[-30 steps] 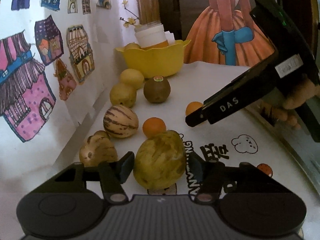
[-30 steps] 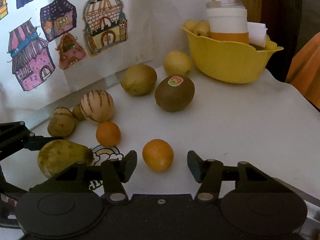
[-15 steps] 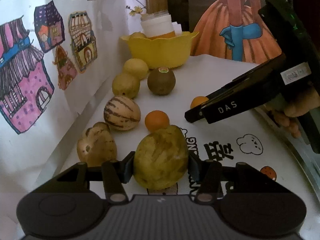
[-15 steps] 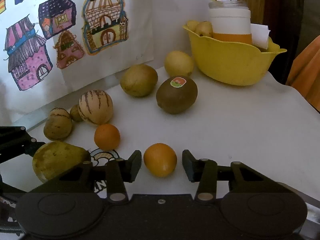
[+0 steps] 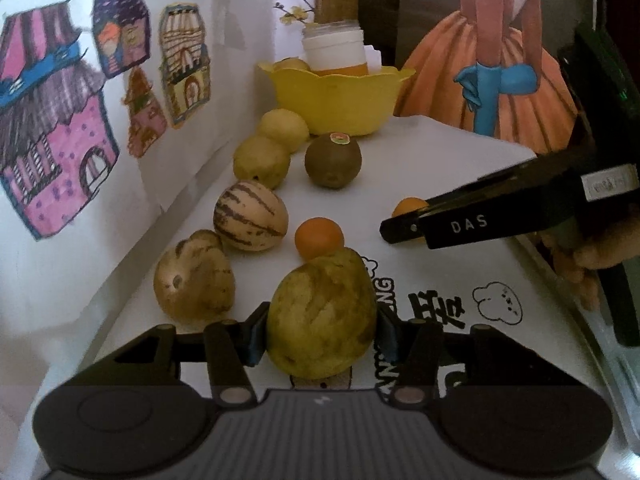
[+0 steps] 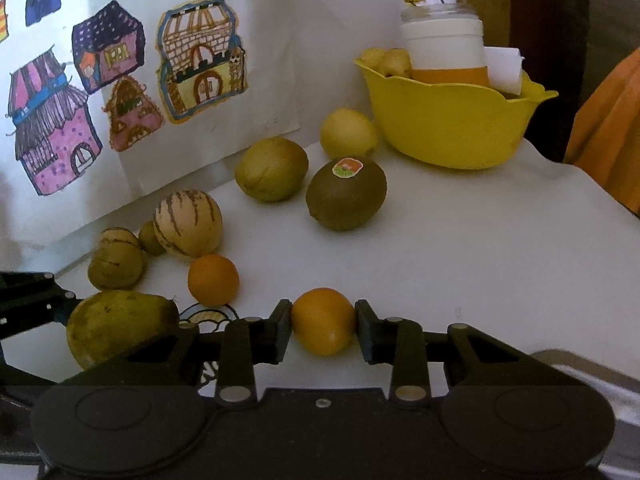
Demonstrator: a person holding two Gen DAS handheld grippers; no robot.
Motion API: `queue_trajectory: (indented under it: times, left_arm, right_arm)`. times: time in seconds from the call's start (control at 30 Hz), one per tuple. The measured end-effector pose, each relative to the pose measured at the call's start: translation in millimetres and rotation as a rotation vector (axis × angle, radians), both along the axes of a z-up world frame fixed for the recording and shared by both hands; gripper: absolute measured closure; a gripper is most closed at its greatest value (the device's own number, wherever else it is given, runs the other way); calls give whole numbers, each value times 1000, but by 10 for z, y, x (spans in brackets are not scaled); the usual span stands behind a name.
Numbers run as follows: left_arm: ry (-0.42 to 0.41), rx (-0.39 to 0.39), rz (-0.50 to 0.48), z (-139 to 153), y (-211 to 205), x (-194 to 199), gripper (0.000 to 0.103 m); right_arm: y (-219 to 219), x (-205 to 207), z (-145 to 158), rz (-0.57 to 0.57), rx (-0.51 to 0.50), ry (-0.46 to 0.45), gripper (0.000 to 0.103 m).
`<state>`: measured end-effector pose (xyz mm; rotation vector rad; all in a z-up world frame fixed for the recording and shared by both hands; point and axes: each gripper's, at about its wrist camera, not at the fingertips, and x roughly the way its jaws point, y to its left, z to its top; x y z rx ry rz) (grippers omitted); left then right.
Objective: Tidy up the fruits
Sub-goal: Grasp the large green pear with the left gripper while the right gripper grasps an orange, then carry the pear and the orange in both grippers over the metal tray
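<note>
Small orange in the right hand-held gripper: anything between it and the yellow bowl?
The right hand-held gripper has just closed on the small orange. The kiwi lies a little left of the line to the yellow bowl; the cloth to its right looks bare. Lifted over, nothing visible blocks it.

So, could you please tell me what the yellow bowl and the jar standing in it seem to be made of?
The yellow bowl looks like moulded plastic: one even colour, a thin wavy rim, a dull sheen. The jar seems to be clear glass at its neck, with a matte white and orange band, perhaps paper, around it.
</note>
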<state>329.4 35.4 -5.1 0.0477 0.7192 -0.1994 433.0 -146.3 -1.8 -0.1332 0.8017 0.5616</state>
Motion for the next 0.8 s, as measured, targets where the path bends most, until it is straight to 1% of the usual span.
queue_trajectory:
  times: [0.13, 0.3, 0.43, 0.63, 0.8]
  left_arm:
    - [1, -40, 6, 9, -9, -84, 46]
    - [10, -128, 25, 22, -8, -219, 46]
    - [5, -122, 34, 27, -55, -279, 46]
    - [6, -155, 45, 27, -58, -368, 46]
    - [-1, -177, 34, 61, -116, -455, 46]
  right_arm:
    - [-61, -75, 20, -12, 19, 4, 67]
    - [-147, -190, 78, -23, 48, -2, 68]
    - [-198, -291, 129, -20, 57, -5, 68]
    - [-313, -500, 244, 0, 65, -34, 68]
    - [-514, -764, 405, 11, 96, -71, 68]
